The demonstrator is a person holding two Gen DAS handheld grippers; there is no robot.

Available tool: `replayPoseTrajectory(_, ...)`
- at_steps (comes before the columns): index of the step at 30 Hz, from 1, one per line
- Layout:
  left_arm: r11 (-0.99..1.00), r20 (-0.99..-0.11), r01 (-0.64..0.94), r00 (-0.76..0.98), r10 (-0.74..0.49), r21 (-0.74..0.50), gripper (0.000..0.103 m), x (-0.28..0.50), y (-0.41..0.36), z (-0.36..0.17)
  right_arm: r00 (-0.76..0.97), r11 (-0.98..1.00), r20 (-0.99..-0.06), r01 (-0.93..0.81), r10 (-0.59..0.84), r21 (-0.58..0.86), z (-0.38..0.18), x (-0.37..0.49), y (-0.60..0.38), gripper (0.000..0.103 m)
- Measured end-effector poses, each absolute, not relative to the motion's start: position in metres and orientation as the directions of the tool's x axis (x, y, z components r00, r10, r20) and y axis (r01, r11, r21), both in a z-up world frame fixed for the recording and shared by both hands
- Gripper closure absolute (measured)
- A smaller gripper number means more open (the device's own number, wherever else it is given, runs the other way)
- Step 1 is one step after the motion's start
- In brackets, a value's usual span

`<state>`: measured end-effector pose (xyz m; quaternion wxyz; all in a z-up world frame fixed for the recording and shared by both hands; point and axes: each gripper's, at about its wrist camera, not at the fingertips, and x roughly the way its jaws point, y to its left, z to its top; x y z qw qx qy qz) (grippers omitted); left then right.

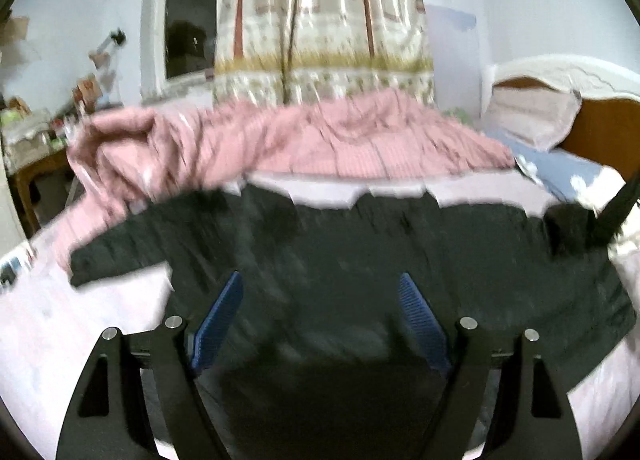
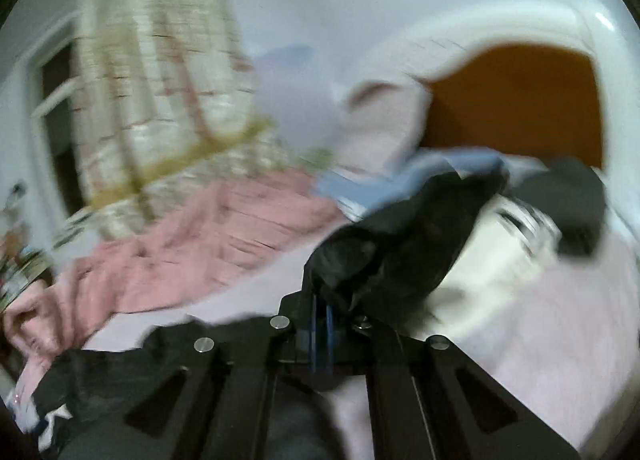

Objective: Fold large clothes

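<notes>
Right claw (image 2: 322, 324) clamps a fold of the dark garment (image 1: 360, 260) on the bed (image 1: 60, 332); left claw (image 1: 320, 320) gapes above it, empty

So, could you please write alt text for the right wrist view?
The right claw is shut on a bunched fold of a dark garment, raised off a pale pink bed sheet. Behind lie a crumpled pink blanket, a patterned curtain and an orange-brown headboard; the picture is blurred.
</notes>
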<state>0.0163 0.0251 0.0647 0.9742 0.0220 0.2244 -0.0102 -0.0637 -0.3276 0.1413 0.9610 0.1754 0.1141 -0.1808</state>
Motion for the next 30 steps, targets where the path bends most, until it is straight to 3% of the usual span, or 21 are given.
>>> replayPoseTrajectory(3,0.999,-0.371,-0.002,0.928,0.021,0.052,0.024,0.026,0.037,0.092,0.957,0.941,-0.211,0.247,-0.199,0.232,0.188,-0.041,-0.289,0.099)
replayPoseTrajectory(8,0.997,-0.299,-0.056,0.954,0.039,-0.048,0.024,0.028,0.074,0.109,0.985,0.988,-0.170,0.023,0.003,0.150,0.238,0.000,-0.205,0.099)
replayPoseTrajectory(13,0.989,-0.349,-0.130,0.932,0.098,-0.070,0.024,0.042,0.114,0.092,0.966,0.984,-0.196,-0.161,0.172,0.071,0.243,0.034,-0.107,0.099)
replayPoseTrajectory(21,0.969,-0.438,-0.224,0.885,0.156,-0.108,0.024,0.060,0.181,0.064,0.903,0.951,-0.300,-0.295,0.308,0.087,0.183,0.091,0.030,0.099)
replayPoseTrajectory(30,0.952,-0.486,-0.274,0.856,0.175,-0.140,0.024,0.064,0.220,0.050,0.816,0.963,-0.511,-0.233,0.270,0.136,0.066,0.168,0.095,0.097)
